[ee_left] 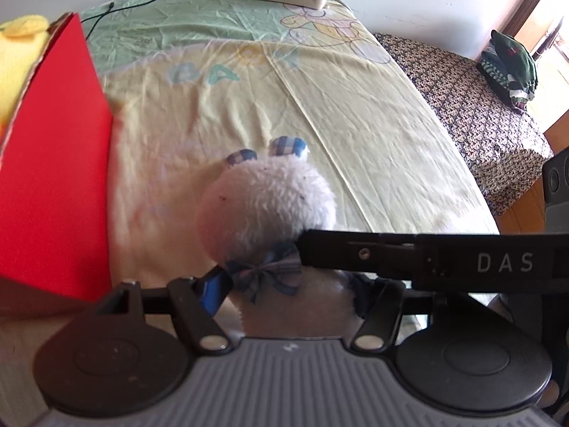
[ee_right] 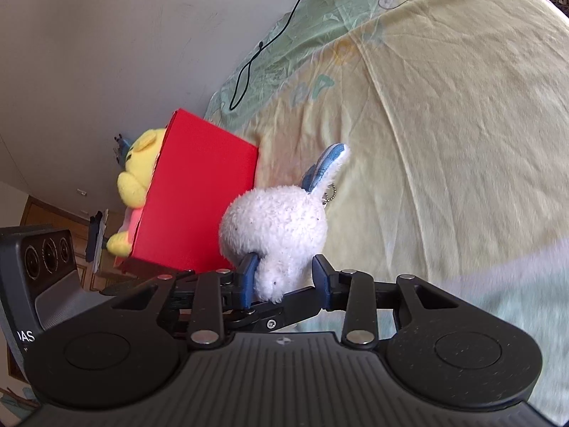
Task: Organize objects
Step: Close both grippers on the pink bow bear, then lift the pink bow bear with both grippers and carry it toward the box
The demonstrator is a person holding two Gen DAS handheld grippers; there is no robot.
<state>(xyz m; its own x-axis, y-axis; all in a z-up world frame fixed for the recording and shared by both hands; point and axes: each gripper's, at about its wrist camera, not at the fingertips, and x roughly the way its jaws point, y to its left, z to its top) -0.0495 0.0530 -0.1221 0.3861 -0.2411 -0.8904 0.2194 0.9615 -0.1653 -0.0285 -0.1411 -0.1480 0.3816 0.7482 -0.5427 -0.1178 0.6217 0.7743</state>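
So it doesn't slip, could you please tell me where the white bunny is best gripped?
The narrow neck at the bow, below the white bunny's round head, approached from the body end, jaws either side: the bulging head should stop slipping; ears look floppy.

Plush rabbit [ee_right: 274, 224] beside box [ee_right: 199, 206]
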